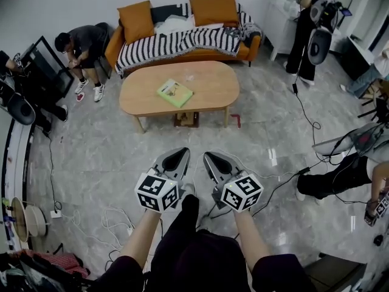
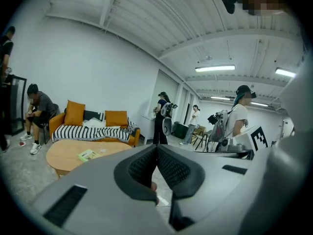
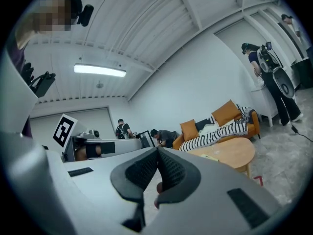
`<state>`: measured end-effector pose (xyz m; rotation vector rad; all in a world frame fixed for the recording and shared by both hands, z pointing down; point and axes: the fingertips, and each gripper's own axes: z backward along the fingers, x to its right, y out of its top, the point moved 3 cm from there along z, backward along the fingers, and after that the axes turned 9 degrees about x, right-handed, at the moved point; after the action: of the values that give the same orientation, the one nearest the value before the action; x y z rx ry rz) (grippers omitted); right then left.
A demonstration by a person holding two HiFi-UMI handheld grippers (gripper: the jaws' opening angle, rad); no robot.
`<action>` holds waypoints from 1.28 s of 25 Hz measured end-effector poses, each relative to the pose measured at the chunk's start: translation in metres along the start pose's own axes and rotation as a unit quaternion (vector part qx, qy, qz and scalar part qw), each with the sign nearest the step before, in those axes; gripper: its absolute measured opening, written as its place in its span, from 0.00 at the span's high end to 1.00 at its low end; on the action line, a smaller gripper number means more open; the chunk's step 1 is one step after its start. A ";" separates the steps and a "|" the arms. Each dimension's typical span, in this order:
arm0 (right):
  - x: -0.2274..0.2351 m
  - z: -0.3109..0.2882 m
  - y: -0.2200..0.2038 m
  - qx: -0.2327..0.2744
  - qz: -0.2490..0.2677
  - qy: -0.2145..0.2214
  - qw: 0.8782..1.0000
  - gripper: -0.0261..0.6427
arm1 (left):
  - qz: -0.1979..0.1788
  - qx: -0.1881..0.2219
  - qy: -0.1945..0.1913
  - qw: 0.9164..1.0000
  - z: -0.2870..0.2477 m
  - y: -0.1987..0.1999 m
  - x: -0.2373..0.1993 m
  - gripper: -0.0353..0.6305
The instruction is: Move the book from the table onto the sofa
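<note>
Position first: book (image 1: 175, 93) flat on table (image 1: 213, 90), left of centre, nearer front edge, well apart from either gripper. Clenched shut, holding nothing: left gripper (image 1: 178, 157) and right gripper (image 1: 213, 160). Likely trouble: arriving with jaws unopened and shoving thin cover along or off table's edge; pinching only top pages, then dropping short of sofa (image 1: 200, 55); snagging feet on floor cables (image 1: 118, 221) on approach.

At upper centre, an orange sofa (image 1: 113, 47) carries orange cushions (image 1: 136, 20) and a black-and-white striped blanket (image 1: 176, 41). The table (image 1: 213, 84) is pale wood, the book (image 1: 175, 92) light green, the floor (image 1: 91, 157) mottled grey.
</note>
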<state>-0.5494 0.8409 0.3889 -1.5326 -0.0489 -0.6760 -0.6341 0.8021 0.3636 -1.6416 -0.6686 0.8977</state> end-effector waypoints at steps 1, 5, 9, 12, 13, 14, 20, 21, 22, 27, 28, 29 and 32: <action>0.006 -0.008 -0.001 -0.002 -0.001 -0.002 1.000 0.93 | 0.003 -0.001 -0.001 1.000 -0.007 0.000 -0.008 0.92; 0.028 -0.044 -0.004 -0.010 -0.005 -0.010 1.000 0.93 | 0.011 -0.007 -0.004 1.000 -0.034 0.000 -0.042 0.92; 0.048 -0.085 0.000 -0.014 -0.009 -0.016 1.000 0.93 | 0.018 -0.012 -0.005 1.000 -0.064 0.008 -0.080 0.92; 0.062 -0.114 0.004 -0.015 -0.010 -0.020 1.000 0.93 | 0.016 -0.016 -0.008 1.000 -0.083 0.014 -0.105 0.92; 0.066 -0.124 0.005 -0.015 -0.010 -0.021 1.000 0.93 | 0.015 -0.017 -0.009 1.000 -0.089 0.017 -0.113 0.92; 0.069 -0.134 0.006 -0.015 -0.010 -0.021 1.000 0.93 | 0.015 -0.017 -0.010 1.000 -0.095 0.019 -0.121 0.92; 0.085 -0.192 0.016 -0.017 -0.005 -0.027 0.999 0.93 | 0.020 -0.019 -0.015 1.000 -0.122 0.035 -0.171 0.92; 0.087 -0.200 0.018 -0.016 -0.004 -0.028 0.999 0.93 | 0.021 -0.018 -0.016 0.999 -0.126 0.038 -0.178 0.92; 0.089 -0.208 0.020 -0.015 -0.003 -0.029 0.999 0.93 | 0.021 -0.017 -0.016 0.999 -0.130 0.041 -0.186 0.92; 0.096 -0.238 0.027 -0.014 0.009 -0.032 0.999 0.93 | 0.021 -0.011 -0.020 1.000 -0.145 0.053 -0.211 0.92; 0.097 -0.242 0.028 -0.014 0.010 -0.032 0.999 0.93 | 0.021 -0.011 -0.021 1.000 -0.148 0.054 -0.214 0.92; 0.100 -0.245 0.029 -0.014 0.011 -0.033 0.999 0.93 | 0.022 -0.011 -0.021 0.999 -0.151 0.055 -0.217 0.92; 0.108 -0.254 0.034 -0.015 0.015 -0.032 0.999 0.93 | 0.024 -0.011 -0.021 0.999 -0.162 0.056 -0.223 0.92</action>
<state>-0.5422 0.5627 0.3867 -1.5805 -0.0640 -0.6065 -0.6245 0.5212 0.3768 -1.6684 -0.6723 0.9640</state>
